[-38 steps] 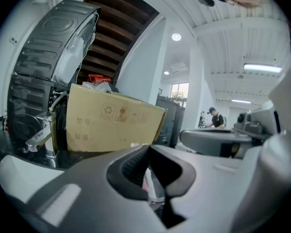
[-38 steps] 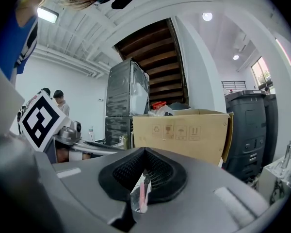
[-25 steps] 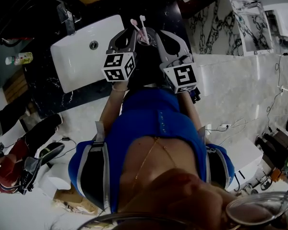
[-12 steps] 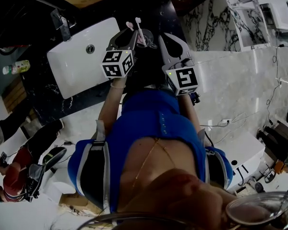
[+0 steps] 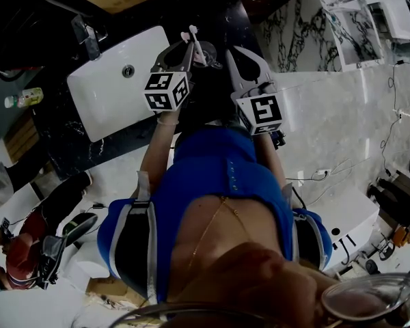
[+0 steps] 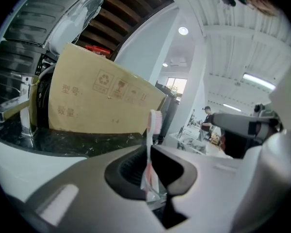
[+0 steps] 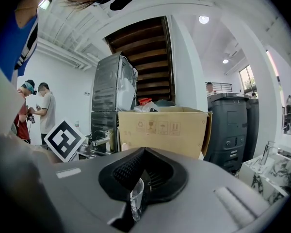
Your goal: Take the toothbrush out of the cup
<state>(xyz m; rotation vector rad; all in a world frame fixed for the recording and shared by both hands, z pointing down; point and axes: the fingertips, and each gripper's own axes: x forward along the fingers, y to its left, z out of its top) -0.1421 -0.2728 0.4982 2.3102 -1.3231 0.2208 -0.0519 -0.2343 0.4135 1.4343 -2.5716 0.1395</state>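
Note:
A pink-and-white toothbrush stands upright between the jaws of my left gripper, which is shut on its handle. In the head view two brush heads stick up just beyond the left gripper, over the dark counter beside the sink. My right gripper is shut on the rim of a clear cup. In the head view the right gripper sits just right of the left one, with the cup mostly hidden between them.
A white sink with a chrome faucet lies left of the grippers in a black counter. A cardboard box stands behind. A small bottle rests at far left. Two people stand off to the side.
Both grippers and the brush heads have shifted slightly left in the head view since a second ago. Over the last half second almost nothing has moved.

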